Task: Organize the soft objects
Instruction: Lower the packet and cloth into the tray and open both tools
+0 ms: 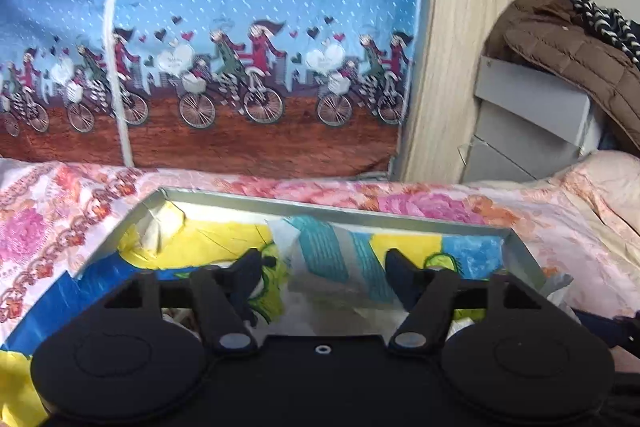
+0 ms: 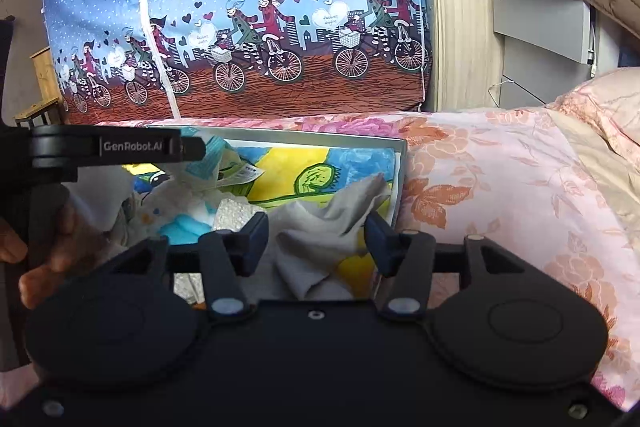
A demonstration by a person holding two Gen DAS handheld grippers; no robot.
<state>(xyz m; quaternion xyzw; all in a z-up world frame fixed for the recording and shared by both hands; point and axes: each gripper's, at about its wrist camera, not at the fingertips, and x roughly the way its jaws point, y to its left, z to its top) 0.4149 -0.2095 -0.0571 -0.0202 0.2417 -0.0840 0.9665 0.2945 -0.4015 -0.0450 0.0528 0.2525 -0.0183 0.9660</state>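
A blue fabric wardrobe [image 2: 240, 7] printed with cyclists is standing beyond the far edge of the floral-sheeted bed [image 2: 520, 187]. Pale wood flooring [image 1: 460, 47] is running beside it, and a brown padded coat [image 1: 572, 55] is lying over a grey cabinet [image 1: 532, 107].

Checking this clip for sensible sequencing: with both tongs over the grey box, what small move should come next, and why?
Probably draw the right tongs back: their jaws stand apart with the crumpled grey-white cloth loose between them, already inside the shallow grey box on the floral bedspread.
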